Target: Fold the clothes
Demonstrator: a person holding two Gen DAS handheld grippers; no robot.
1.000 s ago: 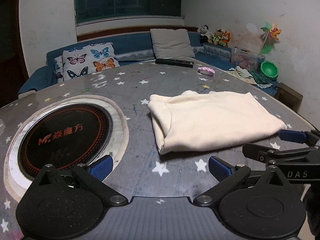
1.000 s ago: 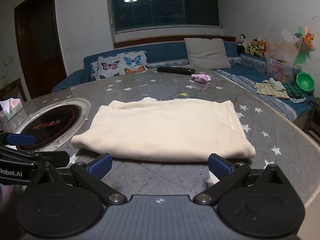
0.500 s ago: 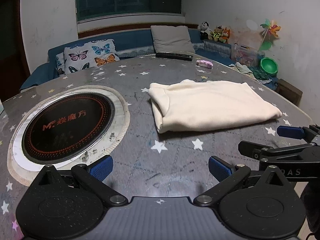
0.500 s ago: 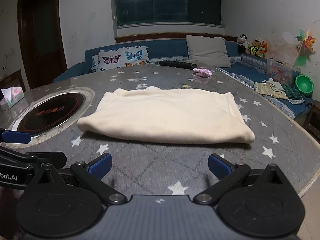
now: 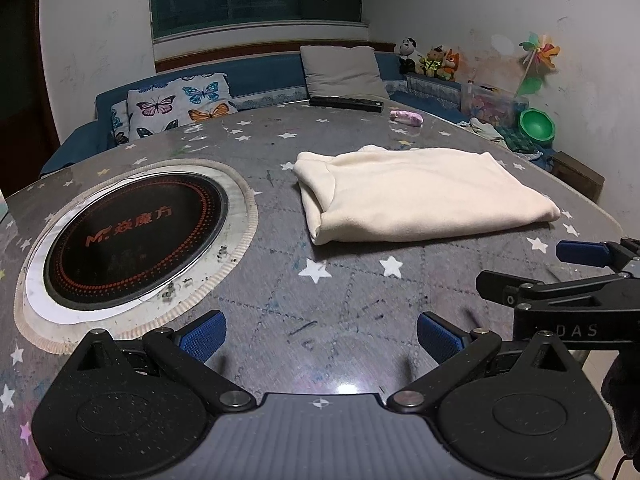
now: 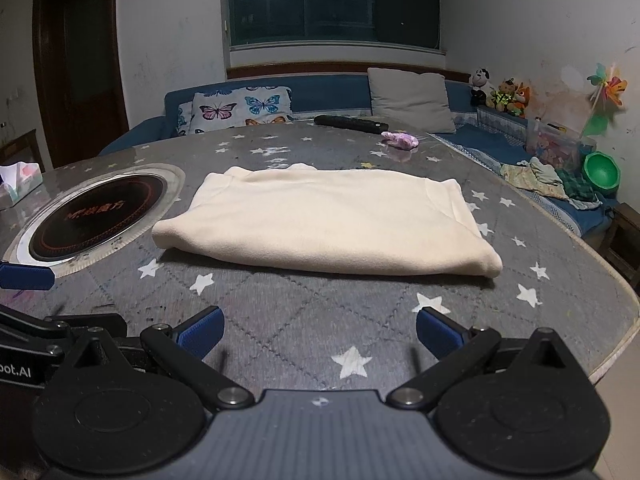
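Cream garment (image 6: 328, 220) lies folded flat on the star-print table (image 6: 320, 320), ahead of both tools and touching neither. From the right gripper (image 6: 318, 332) its long axis runs left-right across the view, with the folded edge nearest the jaws and the rounded corners at the near left and near right. From the left gripper (image 5: 320, 336) it sits ahead and to the right, with its short end facing the cooktop.

Both grippers have jaws spread wide and hold nothing. They sit side by side above the near table edge.

Round induction cooktop (image 5: 132, 232) is set into the table, ahead-left of the left gripper and just left of the garment. Black remote (image 6: 351, 124) and small pink item (image 6: 400, 139) lie beyond the garment, well apart from it. Tissue box (image 6: 18, 182) is at far left. Path from jaws to garment is bare tabletop.
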